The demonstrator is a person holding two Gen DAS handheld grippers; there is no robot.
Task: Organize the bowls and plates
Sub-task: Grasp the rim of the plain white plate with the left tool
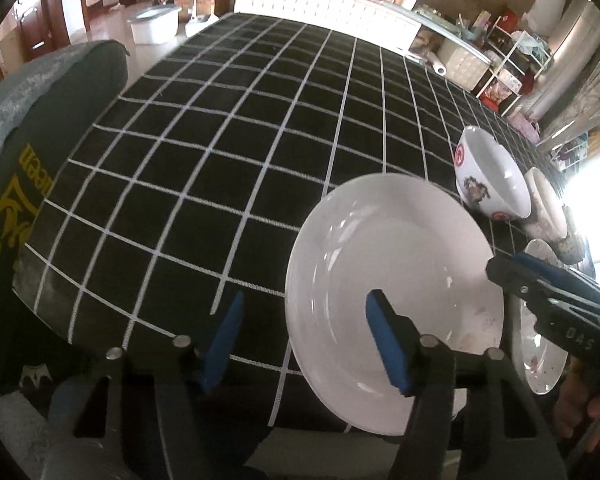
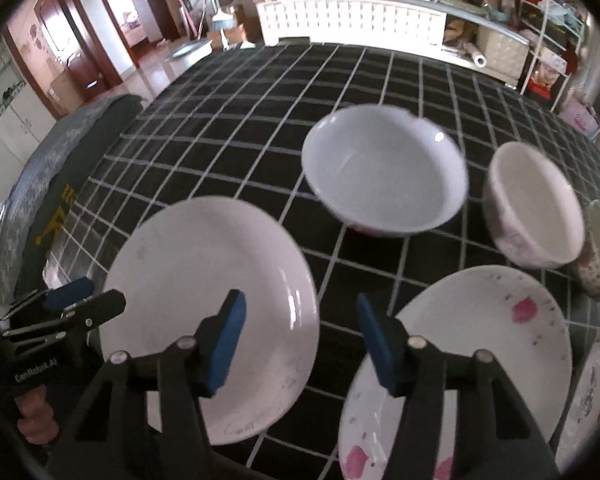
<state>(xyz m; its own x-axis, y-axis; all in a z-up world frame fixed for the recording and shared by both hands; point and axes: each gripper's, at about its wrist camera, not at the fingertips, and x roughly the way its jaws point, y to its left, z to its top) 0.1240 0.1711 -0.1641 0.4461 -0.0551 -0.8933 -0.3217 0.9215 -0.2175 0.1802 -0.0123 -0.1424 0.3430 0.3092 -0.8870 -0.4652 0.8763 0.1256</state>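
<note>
The table (image 2: 380,80) fills both views, draped in a black cloth (image 1: 220,160) with a white grid. It looks soft and a little grippy, so I judge china will not skate on it. Behind, at twelve o'clock, runs a white cabinet (image 2: 352,20) heaped with clutter.

The plain white plate (image 1: 392,300) is the biggest piece, at seven o'clock in my right view. The pink-flecked plate (image 2: 480,340) lies at five o'clock, and beyond sit the large white bowl (image 2: 384,168) and a smaller bowl (image 2: 536,204) at two.

All of it is glazed ceramic: stiff, weighty, slick and chippable. I would pinch a plate at its near rim, where the lip gives purchase, and lift slowly.

My left gripper (image 1: 304,340) hangs half spread, one pad over the plain plate's near edge, pinching nothing. My right gripper (image 2: 300,340) is likewise half spread over bare cloth between the two plates.
</note>
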